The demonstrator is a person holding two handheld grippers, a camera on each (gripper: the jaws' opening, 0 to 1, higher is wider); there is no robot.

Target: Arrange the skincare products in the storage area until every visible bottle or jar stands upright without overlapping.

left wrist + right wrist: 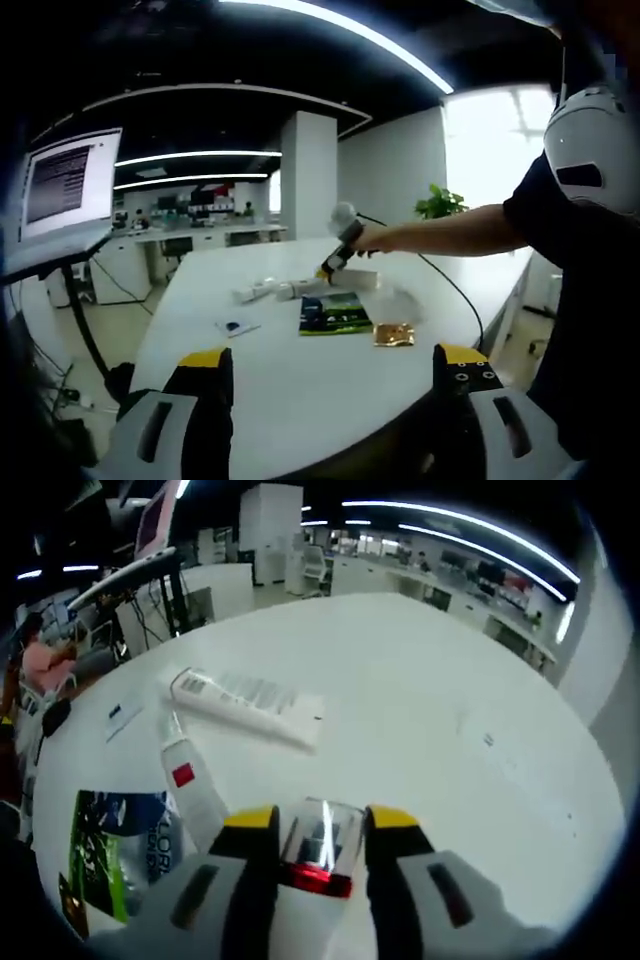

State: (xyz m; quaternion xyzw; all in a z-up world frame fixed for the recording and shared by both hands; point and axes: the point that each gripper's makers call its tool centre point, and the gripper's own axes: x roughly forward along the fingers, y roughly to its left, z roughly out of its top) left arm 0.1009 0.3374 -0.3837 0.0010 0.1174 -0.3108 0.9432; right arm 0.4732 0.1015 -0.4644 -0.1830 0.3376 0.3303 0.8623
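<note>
Between our right hand-held gripper's (pixel 318 845) jaws sits a clear, red-banded bottle (pixel 322 852), clamped just beside the white tube (pixel 193 785) on the surface (pixel 430 710). We should set it upright, clear of that tube. Our left hand-held gripper (pixel 335 385) hangs wide open, empty.

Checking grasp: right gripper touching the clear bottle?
Touching. In the right gripper view, both yellow-tipped jaws of the right gripper press against the sides of the clear bottle.
</note>
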